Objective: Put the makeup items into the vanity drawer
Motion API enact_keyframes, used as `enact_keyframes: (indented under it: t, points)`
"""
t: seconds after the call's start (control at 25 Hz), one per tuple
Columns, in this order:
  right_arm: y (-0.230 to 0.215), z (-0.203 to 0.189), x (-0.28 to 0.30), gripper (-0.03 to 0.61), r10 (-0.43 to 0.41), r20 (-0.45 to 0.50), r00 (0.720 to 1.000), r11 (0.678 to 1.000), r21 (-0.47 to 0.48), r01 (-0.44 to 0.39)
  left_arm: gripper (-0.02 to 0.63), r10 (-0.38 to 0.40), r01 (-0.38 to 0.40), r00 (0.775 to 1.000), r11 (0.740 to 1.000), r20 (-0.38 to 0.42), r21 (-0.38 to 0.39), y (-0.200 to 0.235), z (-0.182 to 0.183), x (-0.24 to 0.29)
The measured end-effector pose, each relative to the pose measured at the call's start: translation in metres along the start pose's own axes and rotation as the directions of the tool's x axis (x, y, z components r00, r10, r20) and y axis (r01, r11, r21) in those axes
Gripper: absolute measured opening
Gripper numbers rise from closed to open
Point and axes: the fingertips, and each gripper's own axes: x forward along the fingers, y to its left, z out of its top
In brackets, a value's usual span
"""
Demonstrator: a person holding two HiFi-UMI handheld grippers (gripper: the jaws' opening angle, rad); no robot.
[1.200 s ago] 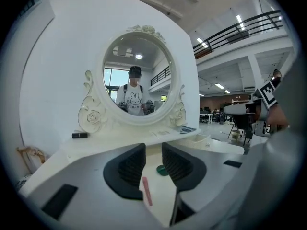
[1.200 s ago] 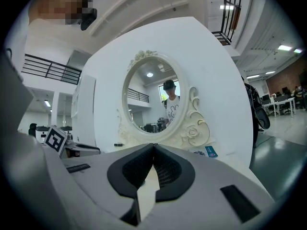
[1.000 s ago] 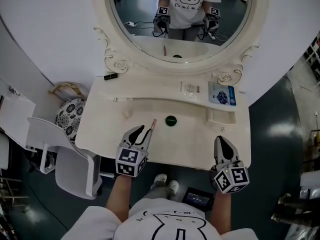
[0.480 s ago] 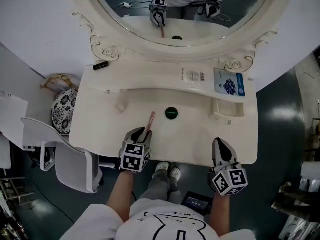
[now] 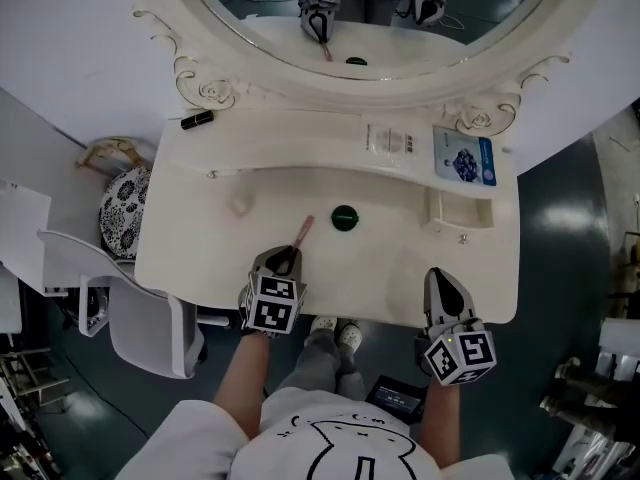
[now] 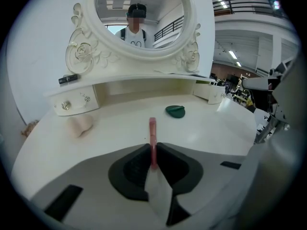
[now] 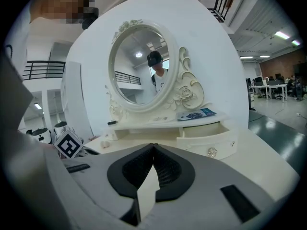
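The left hand-held gripper [image 5: 285,258] [image 6: 152,150] sits at the front edge of the vanity surface [image 5: 390,268], left of centre. Its jaws are closing on the near end of a pink stick [image 5: 302,231] [image 6: 152,128], and both jaw tips meet the stick's sides. The stick lies flat, pointing away from the front edge towards the mirror [image 5: 370,8]. A green round compact [image 5: 344,217] [image 6: 175,110] lies near the stick's far tip, to its right and apart from it. A beige sponge [image 5: 238,205] [image 6: 80,124] rests well to the left, close below the raised shelf. Bare surface runs between the sponge and the stick, and a wider bare stretch runs from the compact to the right front corner. The right hand-held gripper [image 5: 440,278] [image 7: 153,146] hangs over that right front edge, jaws clenched together on nothing, well apart from every item. The drawer [image 5: 463,228] [image 7: 211,140] at the right rear stands pulled open, its front wall jutting over the surface beyond the right hand-held gripper. On the shelf above, a blue packet [image 5: 465,160] lies near the right end and a black tube [image 5: 197,120] [image 6: 68,79] at the left end. A white chair [image 5: 130,308] stands beside the surface's left front corner.
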Motion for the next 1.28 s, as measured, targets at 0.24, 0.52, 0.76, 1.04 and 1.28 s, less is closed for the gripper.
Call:
enact_keyframes:
  t: [0.24,0.52,0.76,1.04,1.28]
  points:
    - [-0.002,0.016,-0.002,0.008,-0.012,0.022,1.0,1.0,-0.013,0.012,0.063,0.0,0.0,1.0,1.0,0.023,-0.02,0.002,0.014,-0.007]
    - [-0.001,0.053,-0.013,0.008,-0.036,0.097,0.995,0.998,-0.045,0.04,0.063,-0.002,0.004,0.99,1.0,0.138,-0.012,0.007,0.061,-0.029]
    - [0.001,0.086,-0.027,0.009,-0.058,0.171,0.984,0.995,-0.075,0.072,0.063,-0.007,0.005,0.971,1.0,0.239,0.01,0.008,0.099,-0.049]
    - [0.003,0.105,-0.044,0.009,-0.097,0.237,0.967,0.99,-0.081,0.119,0.063,-0.048,0.034,0.935,0.998,0.352,0.045,0.003,0.134,-0.069]
    - [0.005,0.111,-0.059,0.009,-0.131,0.277,0.952,0.985,-0.076,0.158,0.063,-0.117,0.08,0.909,0.991,0.401,0.106,-0.014,0.15,-0.077]
